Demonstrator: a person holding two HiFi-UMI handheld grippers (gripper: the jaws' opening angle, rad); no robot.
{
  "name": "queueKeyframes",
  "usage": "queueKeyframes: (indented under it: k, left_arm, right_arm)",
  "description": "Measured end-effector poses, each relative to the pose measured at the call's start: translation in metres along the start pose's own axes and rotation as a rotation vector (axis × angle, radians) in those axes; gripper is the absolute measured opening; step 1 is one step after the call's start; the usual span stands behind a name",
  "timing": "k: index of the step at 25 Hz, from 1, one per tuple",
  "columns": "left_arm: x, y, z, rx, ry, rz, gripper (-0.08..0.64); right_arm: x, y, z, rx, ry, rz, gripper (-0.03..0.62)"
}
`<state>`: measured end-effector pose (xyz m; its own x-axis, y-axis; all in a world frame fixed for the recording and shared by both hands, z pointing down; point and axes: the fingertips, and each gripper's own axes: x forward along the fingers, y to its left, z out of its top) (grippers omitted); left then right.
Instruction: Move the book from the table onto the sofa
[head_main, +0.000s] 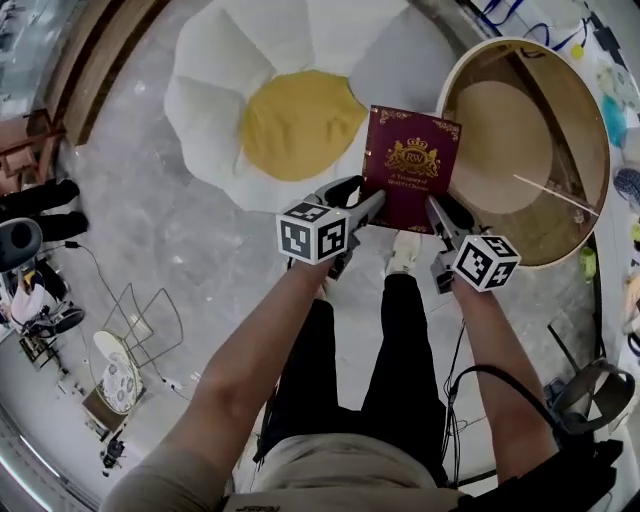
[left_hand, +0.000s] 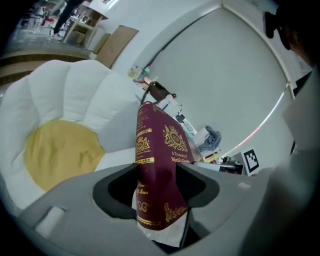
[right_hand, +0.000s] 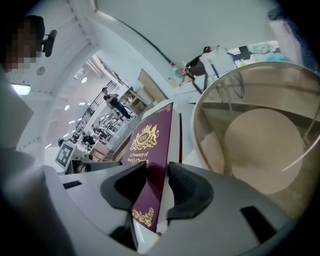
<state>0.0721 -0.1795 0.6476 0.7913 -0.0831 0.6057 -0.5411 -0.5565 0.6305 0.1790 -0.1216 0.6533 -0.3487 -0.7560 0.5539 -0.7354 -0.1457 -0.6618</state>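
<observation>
Both tools are clamped on the book (head_main: 412, 165), one at each near corner, and it hangs in the air over the grey floor (head_main: 190, 250), clear of both the table (head_main: 510, 150) and the sofa (head_main: 215, 95). In the head view the burgundy cover faces up, its gold crest and lettering readable, with the round wood-rimmed table just to its right and the flower-shaped sofa, white petals round a yellow middle, just to its left; the book's far left corner overlaps the sofa's nearest petal edge in that view. The left gripper (head_main: 365, 198) bites the near left corner on the spine side: its own view shows the gold-banded spine of the book (left_hand: 160, 170) standing between the dark pads of the left gripper (left_hand: 157, 182), white page edges showing below, and the sofa (left_hand: 60, 150) beyond on the left. The right gripper (head_main: 435, 210) takes the near right edge; in its view the cover of the book (right_hand: 150, 155) runs up between the pads of the right gripper (right_hand: 155, 187), which press on both faces, and the table (right_hand: 260, 150) fills the right side. Below the book, the person's black-trousered legs (head_main: 400, 350) and a white shoe (head_main: 403, 252) stand on the floor
</observation>
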Motion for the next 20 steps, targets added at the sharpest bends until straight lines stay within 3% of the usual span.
queueKeyframes:
  k: [5,9,15,20]
  left_arm:
    - [-0.061,0.086,-0.013,-0.077,-0.086,0.096,0.239]
    - [-0.078,0.142,-0.041,-0.155,-0.134,0.14,0.239]
    - [-0.053,0.221,-0.091,-0.26,-0.158,0.178,0.239]
    - [-0.013,0.278,-0.127,-0.299,-0.159,0.193,0.239]
  right_arm:
    - [0.087,0.056,-0.03,-0.077,0.095,0.104,0.149]
    - [0.146,0.07,-0.059,-0.117,0.161,0.143,0.149]
    - [0.219,0.042,-0.115,-0.187,0.281,0.155,0.149]
    - [0.262,-0.002,-0.161,-0.207,0.343,0.14,0.149]
